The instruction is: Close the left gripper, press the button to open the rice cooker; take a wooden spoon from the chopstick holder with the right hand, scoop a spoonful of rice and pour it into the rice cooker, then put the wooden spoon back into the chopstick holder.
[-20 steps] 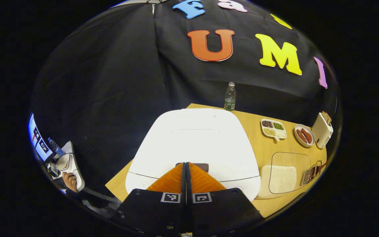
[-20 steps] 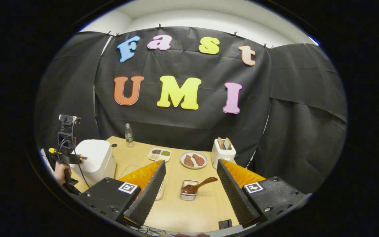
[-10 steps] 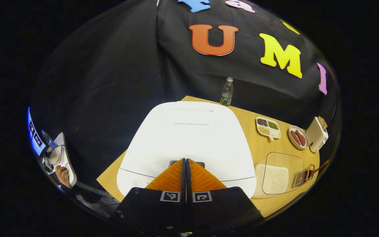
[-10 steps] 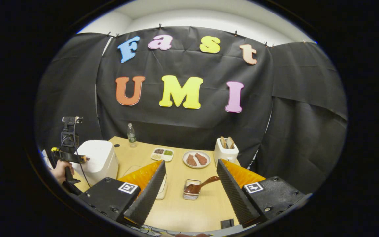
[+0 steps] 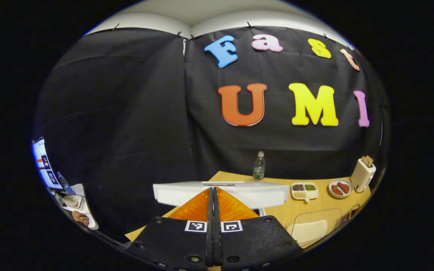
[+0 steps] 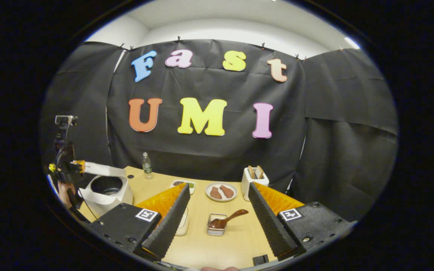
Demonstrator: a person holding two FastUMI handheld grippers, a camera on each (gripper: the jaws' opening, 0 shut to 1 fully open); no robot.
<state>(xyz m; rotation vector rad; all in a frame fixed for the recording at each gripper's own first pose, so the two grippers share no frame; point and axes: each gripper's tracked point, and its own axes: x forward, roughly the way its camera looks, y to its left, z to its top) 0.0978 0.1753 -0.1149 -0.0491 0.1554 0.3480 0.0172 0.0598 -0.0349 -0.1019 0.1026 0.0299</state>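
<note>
Rice cooker (image 6: 106, 190) lid up; left gripper (image 5: 213, 190) closed.

Recording booth staged as a kitchen: black cloth wall (image 6: 337, 150), bench (image 6: 232, 241) carrying rice cooker (image 6: 106, 190) and toaster (image 6: 254, 182).

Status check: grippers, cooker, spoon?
Left gripper shut, at raised lid. Right gripper open, empty. Rice cooker open. Wooden spoon in holder, path clear.

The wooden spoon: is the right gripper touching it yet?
Apart. In the right gripper view, the spoon lies in its holder, bare table between it and the open gripper.
</note>
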